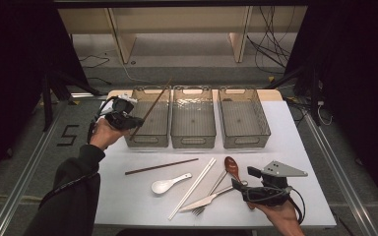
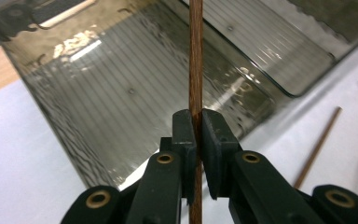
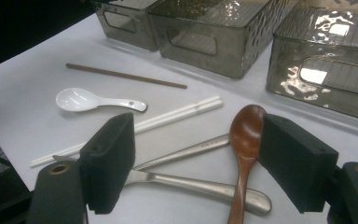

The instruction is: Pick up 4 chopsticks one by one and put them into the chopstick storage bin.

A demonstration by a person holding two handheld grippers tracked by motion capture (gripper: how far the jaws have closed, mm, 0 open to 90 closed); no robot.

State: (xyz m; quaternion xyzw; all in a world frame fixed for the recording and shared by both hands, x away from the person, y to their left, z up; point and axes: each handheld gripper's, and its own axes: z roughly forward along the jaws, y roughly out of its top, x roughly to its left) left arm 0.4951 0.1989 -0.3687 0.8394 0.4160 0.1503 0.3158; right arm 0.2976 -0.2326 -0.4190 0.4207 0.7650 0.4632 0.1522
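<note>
- The brown chopstick (image 2: 196, 70) is clamped tight between the left gripper (image 2: 196, 140)'s pads, slanting up over the left bin (image 1: 149, 124) near the table (image 1: 295, 147)'s far left corner.
- That left bin is the first of three smoky clear bins along the far edge; the middle bin (image 1: 193, 123) and the right bin (image 1: 244, 123) sit just beside it.
- A second brown chopstick (image 1: 161, 166) lies flat on the tabletop, in front of the bins.
- Toward the near edge: a white spoon (image 1: 170, 183), a pair of white chopsticks (image 1: 193, 188), a metal fork (image 1: 210, 191), a metal knife (image 3: 200, 184) and a wooden spoon (image 3: 243, 154) crossing it.
- The right gripper (image 3: 196, 163) hovers by the near right corner, jaws wide, the wooden spoon between them, unpinched.
</note>
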